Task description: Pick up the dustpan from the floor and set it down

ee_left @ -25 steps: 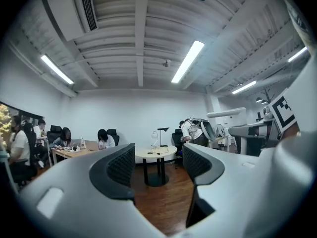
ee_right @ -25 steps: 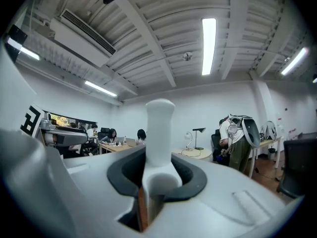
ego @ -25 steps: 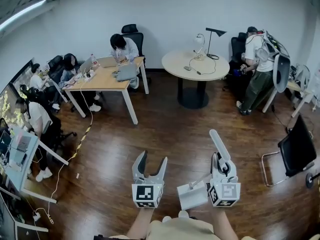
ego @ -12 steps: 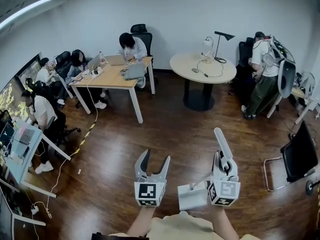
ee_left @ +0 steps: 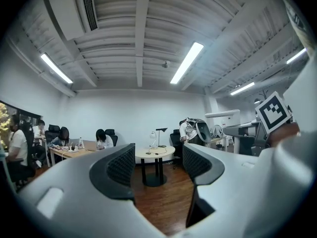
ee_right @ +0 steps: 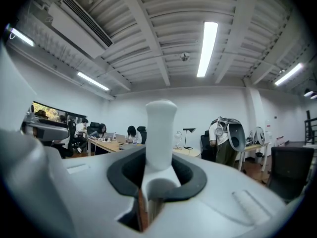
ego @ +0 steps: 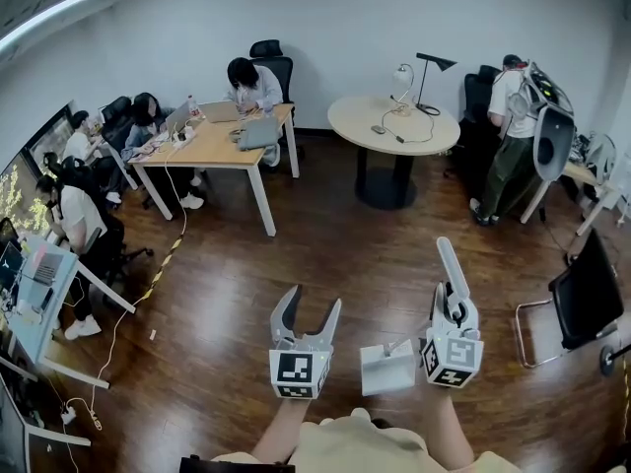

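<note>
**Dustpan in grip, set-down pending**

Right gripper [ego: 450,311] is clamping the white dustpan [ego: 386,369] by its handle, holding it above the floor [ego: 296,264]. Left gripper [ego: 307,323] is hanging open and empty. Next move is probably lowering until the pan rests flat, then releasing. The pan-to-handle joint is hiding behind the right gripper.

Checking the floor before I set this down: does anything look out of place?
A loose cable trails across the floor from the wooden desk at the left, only partly taped down. Otherwise nothing stands out; the right tool grips the dustpan by its handle.
</note>
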